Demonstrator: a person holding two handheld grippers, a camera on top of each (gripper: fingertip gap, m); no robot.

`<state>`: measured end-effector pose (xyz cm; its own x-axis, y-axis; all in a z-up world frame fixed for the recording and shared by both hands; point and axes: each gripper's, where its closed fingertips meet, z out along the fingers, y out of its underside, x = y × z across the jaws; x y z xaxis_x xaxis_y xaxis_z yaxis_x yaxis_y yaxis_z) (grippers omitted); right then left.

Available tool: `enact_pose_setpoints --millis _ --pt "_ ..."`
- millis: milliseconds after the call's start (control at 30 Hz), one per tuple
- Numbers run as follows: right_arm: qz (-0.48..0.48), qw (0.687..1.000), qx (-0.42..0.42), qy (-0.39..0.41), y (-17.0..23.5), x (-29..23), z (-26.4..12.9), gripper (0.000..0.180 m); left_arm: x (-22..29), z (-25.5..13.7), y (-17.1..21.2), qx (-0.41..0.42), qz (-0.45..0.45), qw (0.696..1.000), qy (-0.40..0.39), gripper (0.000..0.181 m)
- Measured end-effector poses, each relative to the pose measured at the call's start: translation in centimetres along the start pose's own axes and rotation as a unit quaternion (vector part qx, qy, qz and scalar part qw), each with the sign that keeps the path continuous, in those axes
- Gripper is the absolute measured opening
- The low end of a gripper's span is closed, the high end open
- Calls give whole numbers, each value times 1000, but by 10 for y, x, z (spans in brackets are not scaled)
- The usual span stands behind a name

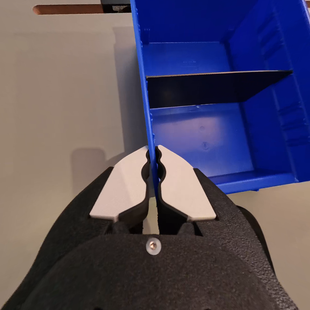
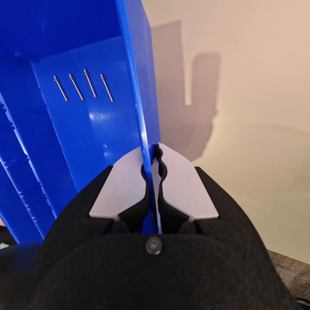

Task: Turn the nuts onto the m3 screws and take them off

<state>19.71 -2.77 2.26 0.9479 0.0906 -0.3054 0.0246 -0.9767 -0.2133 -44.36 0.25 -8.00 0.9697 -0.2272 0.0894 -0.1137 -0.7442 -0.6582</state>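
Observation:
A blue plastic bin stands on a pale table. My left gripper is shut on the bin's left side wall. The bin's two compartments in the left wrist view look bare, split by a black divider. My right gripper is shut on the right side wall of the blue bin. Several long thin screws lie side by side on the bin floor in the right wrist view, each with a small nut near its far end.
The pale table spreads left of the bin, with a brown strip and a dark object at its far edge. In the right wrist view the table lies right of the bin, and grey fabric shows at the lower right. Across from one pair of fingers to the other is roughly 65 cm.

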Motion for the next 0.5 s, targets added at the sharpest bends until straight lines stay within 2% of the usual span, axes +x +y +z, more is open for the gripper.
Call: enact_pose_setpoints --millis 267,400,467,500 --pt "-23 999 3 -24 -13 -75 6 6 35 5 0 4 23 1000 -10 5" --pt "-32 999 1 -38 -16 -112 14 6 56 9 -2 8 6 1000 9 6" --pt "-35 999 -3 -39 -17 -128 20 6 59 3 -6 22 -18 999 24 41" --pt "-38 999 -5 -38 -18 -136 24 6 57 -4 -10 39 -23 999 27 44"
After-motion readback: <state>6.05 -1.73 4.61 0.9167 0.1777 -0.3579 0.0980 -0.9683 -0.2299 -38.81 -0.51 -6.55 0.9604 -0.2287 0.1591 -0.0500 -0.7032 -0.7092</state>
